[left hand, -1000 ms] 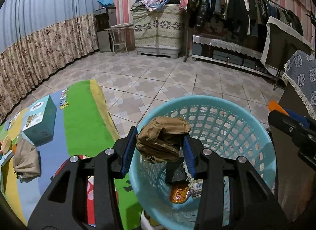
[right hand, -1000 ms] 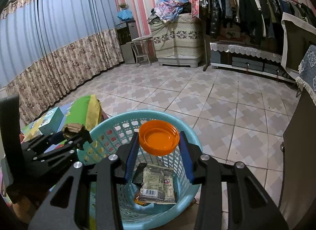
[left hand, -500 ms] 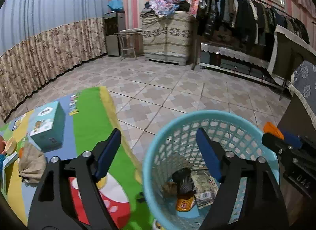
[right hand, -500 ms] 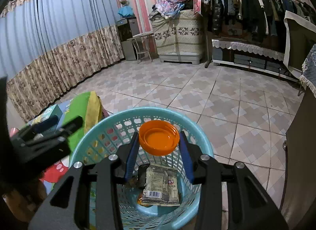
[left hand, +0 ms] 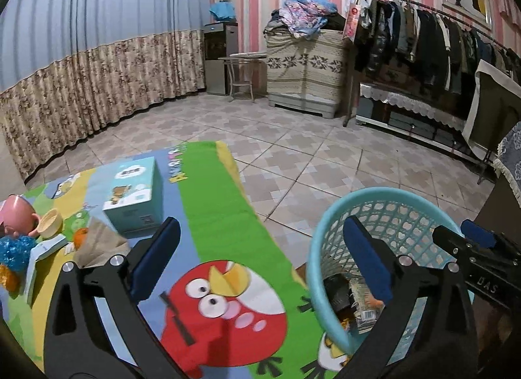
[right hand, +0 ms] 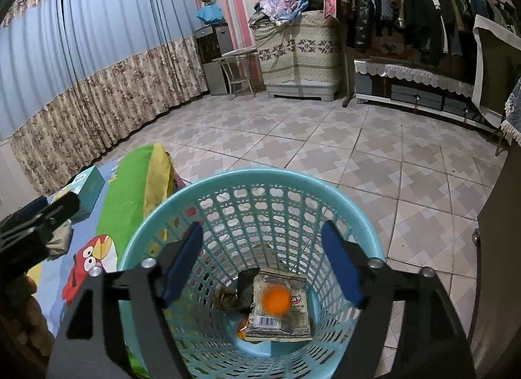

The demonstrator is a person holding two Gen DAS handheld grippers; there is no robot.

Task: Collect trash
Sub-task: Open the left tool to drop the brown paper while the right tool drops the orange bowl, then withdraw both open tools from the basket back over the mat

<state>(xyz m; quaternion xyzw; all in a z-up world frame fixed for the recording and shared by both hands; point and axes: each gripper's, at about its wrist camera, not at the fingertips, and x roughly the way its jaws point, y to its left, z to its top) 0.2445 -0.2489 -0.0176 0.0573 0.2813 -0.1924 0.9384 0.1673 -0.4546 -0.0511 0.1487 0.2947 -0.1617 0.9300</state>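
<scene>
Hovering above the turquoise basket (right hand: 250,183), right hand-held gripper (right hand: 262,261), jaws opening, nothing between the blue pads. Down inside the basket: orange lid (right hand: 276,301), blurred, so whether resting or only just above the snack wrapper (right hand: 280,320) cannot be told. Beside the wrapper, toward the mat side of the basket: a dark scrap (right hand: 246,286) and a crumpled brown wad (right hand: 225,297), both on the basket's bottom.

Pointing past the basket's mat-side rim, left hand-held gripper (left hand: 260,260), jaws opening wide, empty; one pad over the basket's mouth, the other out over the play mat (left hand: 211,203). Under the gap between them, the red cartoon bird (left hand: 224,310) printed on the mat, just beside the basket.

Well away from the basket, at the mat's far corner: teal box (left hand: 136,196) standing on the mat. Just past it, farther still from the basket: crumpled brown paper (left hand: 97,242) with a small orange thing (left hand: 79,235) touching it, a beige cup (left hand: 50,223), a pink cup (left hand: 14,211), a blue tinsel ball (left hand: 14,252) and a flat white-edged piece (left hand: 42,253).

Beyond the basket: tiled floor (right hand: 325,138), then a clothes rack (right hand: 416,4) along the striped wall.
</scene>
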